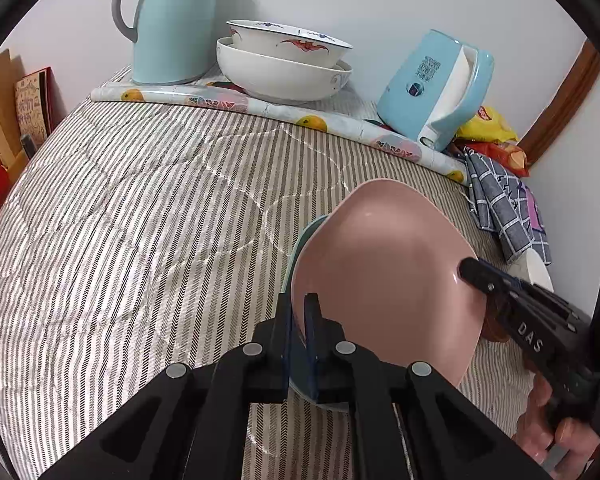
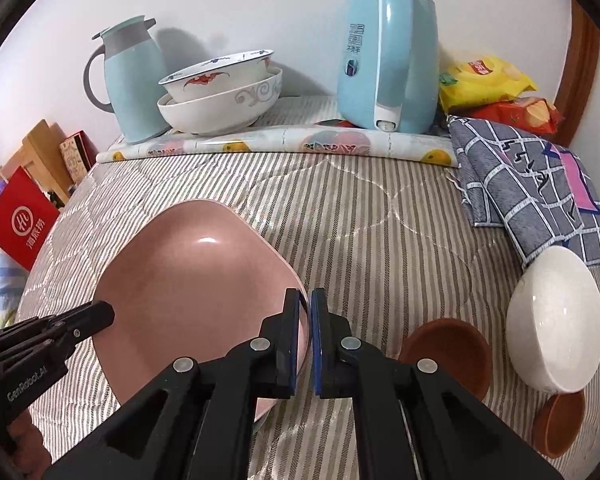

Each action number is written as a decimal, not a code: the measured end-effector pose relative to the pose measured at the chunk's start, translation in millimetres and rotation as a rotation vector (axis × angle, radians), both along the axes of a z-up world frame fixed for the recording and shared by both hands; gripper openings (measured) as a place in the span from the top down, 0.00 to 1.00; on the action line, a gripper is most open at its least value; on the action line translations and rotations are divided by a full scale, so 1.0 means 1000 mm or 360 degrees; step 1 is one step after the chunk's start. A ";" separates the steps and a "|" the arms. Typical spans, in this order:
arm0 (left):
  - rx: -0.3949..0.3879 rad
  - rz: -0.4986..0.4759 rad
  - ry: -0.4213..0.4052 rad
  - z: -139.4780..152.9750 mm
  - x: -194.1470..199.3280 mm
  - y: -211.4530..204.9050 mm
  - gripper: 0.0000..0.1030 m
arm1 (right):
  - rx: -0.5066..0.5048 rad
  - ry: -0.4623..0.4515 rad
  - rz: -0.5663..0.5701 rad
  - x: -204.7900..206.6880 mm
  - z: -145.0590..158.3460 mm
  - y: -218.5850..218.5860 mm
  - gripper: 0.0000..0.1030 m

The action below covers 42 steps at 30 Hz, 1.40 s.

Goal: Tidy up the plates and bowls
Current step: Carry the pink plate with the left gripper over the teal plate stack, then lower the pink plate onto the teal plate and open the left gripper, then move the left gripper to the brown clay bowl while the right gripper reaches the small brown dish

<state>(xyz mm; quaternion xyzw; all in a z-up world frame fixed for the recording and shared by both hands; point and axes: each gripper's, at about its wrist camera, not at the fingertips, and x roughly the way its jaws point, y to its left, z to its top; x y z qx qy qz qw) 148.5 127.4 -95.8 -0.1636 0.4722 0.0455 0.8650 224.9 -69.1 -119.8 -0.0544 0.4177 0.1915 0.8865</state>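
A pink square plate (image 1: 384, 276) lies on a teal plate (image 1: 300, 240) over the striped cloth; the pink plate also shows in the right wrist view (image 2: 196, 280). My left gripper (image 1: 298, 308) is shut on the near-left rims of the pink and teal plates. My right gripper (image 2: 305, 312) is shut on the pink plate's right rim; it shows as a black finger (image 1: 476, 274) in the left wrist view. Two white bowls (image 2: 220, 96) stand nested at the back. A white bowl (image 2: 556, 316) and two brown bowls (image 2: 448, 352) sit at the right.
A light-blue thermos jug (image 2: 132, 80) stands back left and a blue kettle (image 2: 388, 56) back right, on a fruit-print mat (image 2: 284, 142). A checked cloth (image 2: 528, 184) and snack bags (image 2: 488, 80) lie at the right. A red box (image 2: 20, 220) is off the left edge.
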 end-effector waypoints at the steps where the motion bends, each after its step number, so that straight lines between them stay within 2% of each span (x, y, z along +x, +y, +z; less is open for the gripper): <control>1: 0.0001 0.0000 0.0004 -0.001 0.000 0.000 0.93 | -0.0007 0.0005 0.0005 0.002 -0.001 0.001 0.93; 11: -0.0003 0.0013 0.0022 -0.006 -0.002 0.003 0.92 | 0.0022 0.0034 0.0004 0.005 -0.005 0.002 0.92; 12: 0.0000 0.0013 0.0021 -0.006 -0.003 0.003 0.92 | 0.0026 0.0037 0.0004 0.004 -0.005 0.000 0.90; 14: -0.0002 0.0018 0.0020 -0.006 -0.004 0.003 0.92 | 0.0037 0.0038 0.0001 -0.001 -0.005 -0.003 0.78; 16: -0.0005 0.0018 0.0022 -0.005 -0.005 0.003 0.92 | 0.0027 0.0038 -0.0004 -0.008 -0.006 -0.006 0.75; 21: -0.0009 0.0013 0.0028 -0.003 -0.009 0.002 0.91 | 0.0105 0.0090 -0.0007 -0.019 -0.011 -0.013 0.75; 22: -0.0007 0.0007 0.0031 -0.003 -0.010 0.001 0.90 | 0.0113 0.0109 0.0001 -0.019 -0.013 -0.013 0.77; 23: -0.0007 -0.0006 0.0035 -0.003 -0.011 -0.001 0.90 | 0.0103 0.0127 0.0008 -0.019 -0.016 -0.011 0.87; 24: -0.0004 -0.0014 0.0040 -0.003 -0.012 -0.002 0.90 | 0.0107 0.0131 0.0016 -0.019 -0.018 -0.009 0.89; 32: 0.0005 -0.0067 0.0042 0.001 -0.021 -0.006 0.84 | 0.0123 0.0063 -0.0028 -0.014 -0.008 -0.007 0.88; 34: 0.0033 -0.0075 0.0034 0.004 -0.023 -0.008 0.79 | 0.0134 0.0034 -0.0029 -0.017 -0.002 -0.010 0.84; 35: 0.0047 -0.0077 0.0029 0.006 -0.024 -0.009 0.72 | 0.0134 0.0021 -0.0027 -0.019 0.000 -0.011 0.78; 38: 0.0100 -0.0084 -0.0005 0.012 -0.031 -0.014 0.65 | 0.0121 -0.0015 -0.0034 -0.027 0.007 -0.019 0.65; 42: 0.0119 -0.0082 -0.0026 0.017 -0.037 -0.019 0.58 | 0.0141 -0.0053 -0.0078 -0.036 0.013 -0.036 0.60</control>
